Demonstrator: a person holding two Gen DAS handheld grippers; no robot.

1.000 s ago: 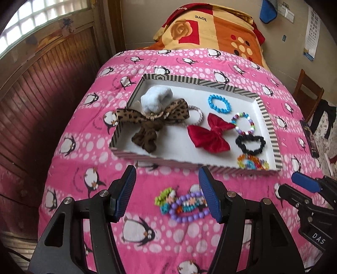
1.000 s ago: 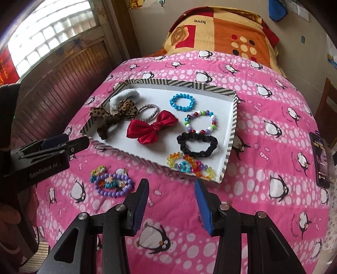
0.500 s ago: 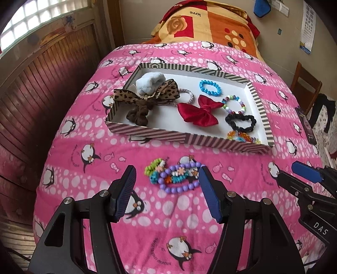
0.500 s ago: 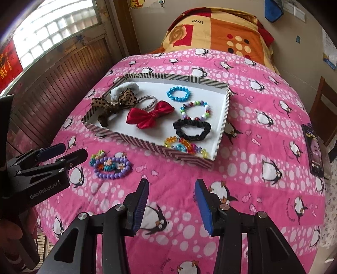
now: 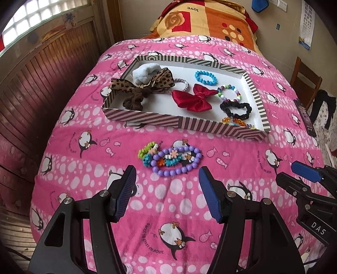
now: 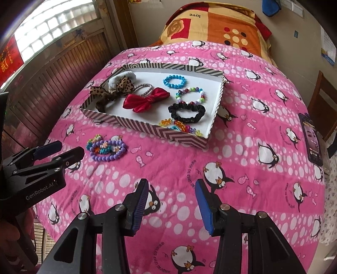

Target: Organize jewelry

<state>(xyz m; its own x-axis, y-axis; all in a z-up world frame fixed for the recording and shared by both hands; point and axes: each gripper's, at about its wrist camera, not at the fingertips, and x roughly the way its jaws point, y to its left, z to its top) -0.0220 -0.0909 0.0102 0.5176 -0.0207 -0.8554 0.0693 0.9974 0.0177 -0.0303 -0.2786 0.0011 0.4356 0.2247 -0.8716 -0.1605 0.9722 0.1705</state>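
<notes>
A striped box [image 5: 147,120] [image 6: 147,128] on the pink penguin blanket holds a leopard bow [image 5: 145,84], a red bow [image 5: 191,99] [image 6: 145,101], a black scrunchie [image 5: 236,109], bead bracelets and other hair ties. A purple bead bracelet [image 5: 179,168] [image 6: 109,157] with a small colourful hair tie [image 5: 147,151] lies on the blanket in front of the box. My left gripper [image 5: 166,183] is open and empty, just short of the purple bracelet. My right gripper [image 6: 171,191] is open and empty over bare blanket, to the right of it.
A phone [image 6: 310,139] lies on the blanket at the right edge. A wooden wall panel [image 5: 42,84] runs along the bed's left side. A wooden chair [image 5: 305,82] stands at the right. An orange pillow [image 5: 206,19] lies at the far end.
Both grippers have drawn back from the box and lower toward the blanket. The purple bracelet now lies ahead of my left fingertips instead of between them. Both stay open.
</notes>
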